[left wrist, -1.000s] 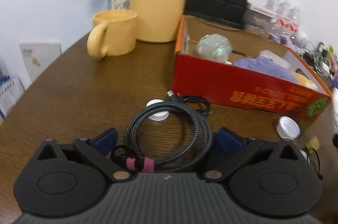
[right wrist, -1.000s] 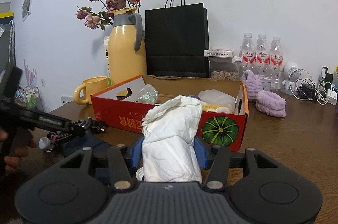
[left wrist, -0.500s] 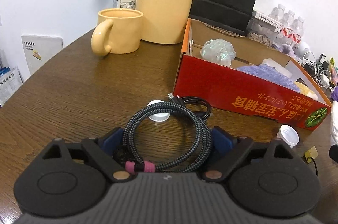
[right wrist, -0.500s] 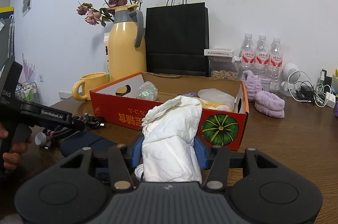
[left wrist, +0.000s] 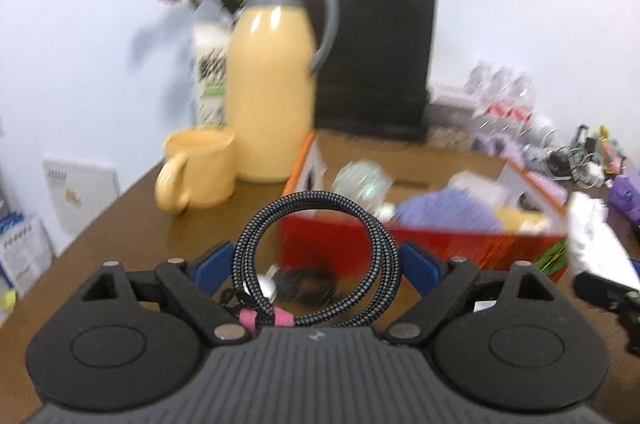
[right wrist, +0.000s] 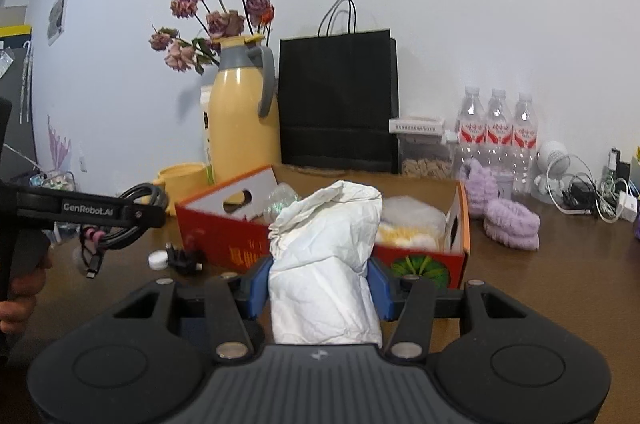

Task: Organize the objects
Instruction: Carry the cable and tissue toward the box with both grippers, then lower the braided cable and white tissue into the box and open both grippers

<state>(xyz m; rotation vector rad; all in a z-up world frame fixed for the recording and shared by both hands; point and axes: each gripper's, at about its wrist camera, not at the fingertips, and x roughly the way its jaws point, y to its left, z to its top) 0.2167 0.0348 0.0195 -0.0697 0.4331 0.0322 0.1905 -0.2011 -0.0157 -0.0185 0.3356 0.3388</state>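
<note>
While the right gripper [right wrist: 320, 288] clamps its blue fingers [right wrist: 256, 288] on a crumpled white paper bundle [right wrist: 324, 264] standing upright between them, the left gripper [left wrist: 318, 260] has its fingers [left wrist: 212, 264] pressed on both sides of a coiled braided cable [left wrist: 316, 256], bound with a pink tie [left wrist: 262, 318] and lifted clear of the wooden worktop [left wrist: 120, 224]. From the right wrist view that gripper's arm carries the white lettering "GenRobot.AI" [right wrist: 89, 209], with a hand [right wrist: 20, 296] on its grip and the cable's plug dangling below. Under the coil lie a small white cap [right wrist: 157, 259] and a black charger plug [right wrist: 184, 258] on the worktop. Just beyond stands the open red cardboard box [right wrist: 224, 236], printed with a green pumpkin picture [right wrist: 416, 270] and yellow characters too blurred to read; inside it are a clear crumpled wrapper [right wrist: 282, 202], a purple cloth [left wrist: 448, 214] and a plastic bag over something yellow [right wrist: 408, 228]. To the box's right rest purple fluffy headbands [right wrist: 510, 224]. Behind its left end sit a yellow mug [left wrist: 198, 172] and a yellow thermos jug [right wrist: 242, 128] holding dried roses [right wrist: 208, 20], with a milk carton [left wrist: 210, 80] behind, its print smeared. Farther back stand a black paper bag [right wrist: 338, 100], a clear container with a white lid [right wrist: 420, 148], three water bottles with red labels [right wrist: 498, 128] that cannot be read, and tangled chargers [right wrist: 588, 192] against the wall.
</note>
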